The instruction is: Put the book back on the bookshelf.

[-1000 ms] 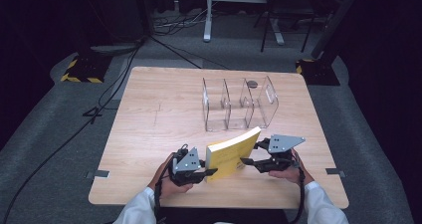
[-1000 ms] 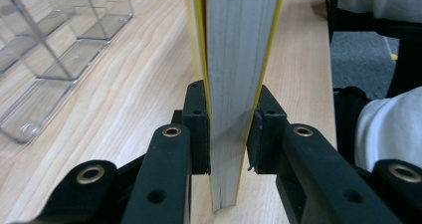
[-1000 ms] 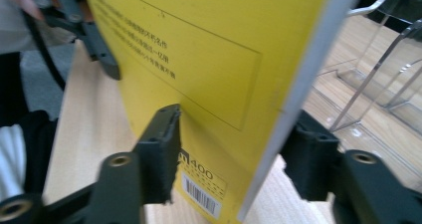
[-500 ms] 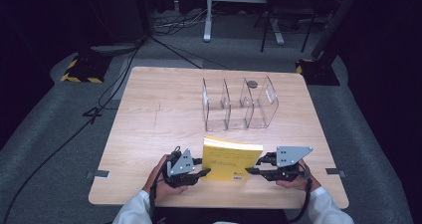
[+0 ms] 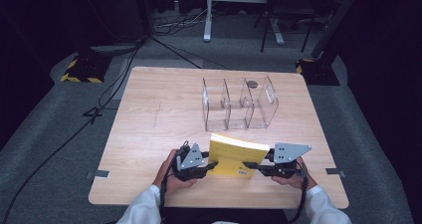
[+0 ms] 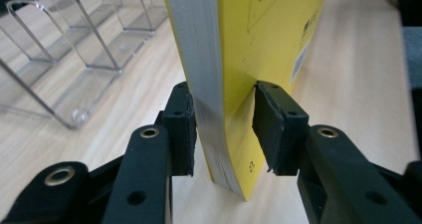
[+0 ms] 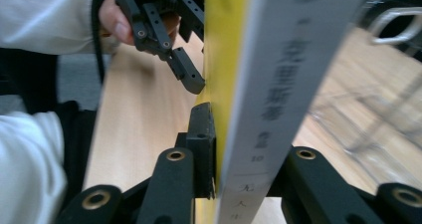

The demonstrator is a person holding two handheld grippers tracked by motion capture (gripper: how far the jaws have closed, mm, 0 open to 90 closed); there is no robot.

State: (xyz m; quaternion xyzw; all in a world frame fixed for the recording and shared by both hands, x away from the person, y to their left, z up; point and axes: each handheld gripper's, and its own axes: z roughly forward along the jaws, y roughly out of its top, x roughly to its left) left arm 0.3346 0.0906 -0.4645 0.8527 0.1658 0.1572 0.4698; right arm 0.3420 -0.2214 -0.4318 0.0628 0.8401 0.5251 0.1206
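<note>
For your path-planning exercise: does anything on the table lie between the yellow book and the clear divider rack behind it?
Nothing visible does. The yellow book stands upright between both grippers, and only bare table separates it from the clear divider rack beyond.

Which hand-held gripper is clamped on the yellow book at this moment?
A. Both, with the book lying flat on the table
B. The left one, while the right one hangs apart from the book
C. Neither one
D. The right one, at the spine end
D: the right hand-held gripper presses on the yellow book at its spine, while the left hand-held gripper shows a gap at one pad.
</note>
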